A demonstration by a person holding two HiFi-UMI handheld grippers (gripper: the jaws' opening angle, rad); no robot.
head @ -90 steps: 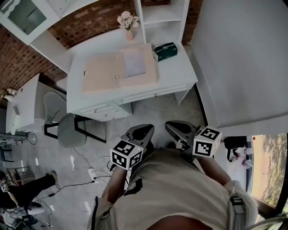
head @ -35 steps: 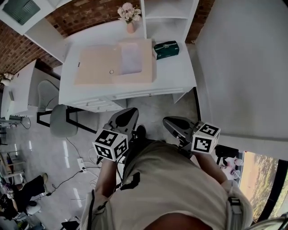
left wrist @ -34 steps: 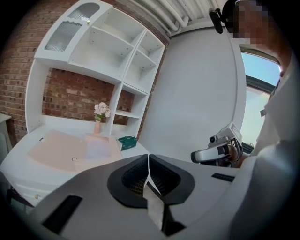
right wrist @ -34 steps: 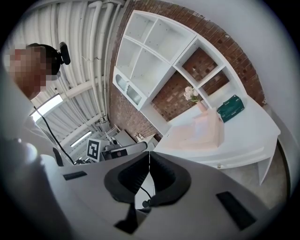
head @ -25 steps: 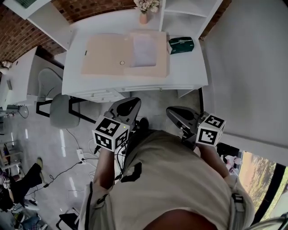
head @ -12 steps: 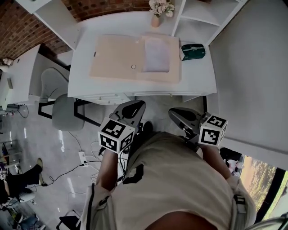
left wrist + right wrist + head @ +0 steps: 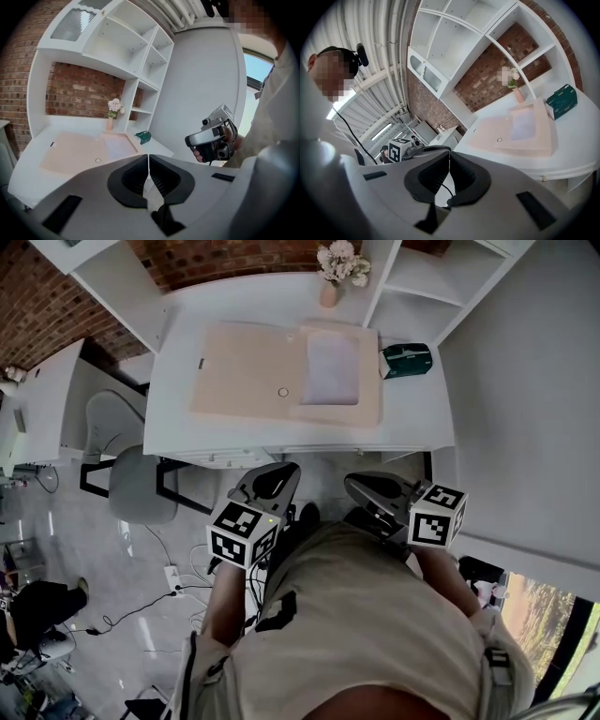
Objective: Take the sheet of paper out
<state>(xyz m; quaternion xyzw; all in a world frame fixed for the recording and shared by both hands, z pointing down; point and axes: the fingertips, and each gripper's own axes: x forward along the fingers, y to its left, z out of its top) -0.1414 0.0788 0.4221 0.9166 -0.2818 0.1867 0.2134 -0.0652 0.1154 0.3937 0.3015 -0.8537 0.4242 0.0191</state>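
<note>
Here the sheet of paper (image 7: 333, 369) lies on the right half of the open beige folder (image 7: 244, 371), which sits mid-desk on the white desk (image 7: 412, 418), toward its back edge. A green box (image 7: 406, 360) stands just beside the folder's right edge, and a vase of flowers (image 7: 330, 292) stands at the back edge. The left gripper (image 7: 272, 480) and right gripper (image 7: 371, 489) both hang short of the desk's front edge, jaws pressed together with nothing between them.
</note>
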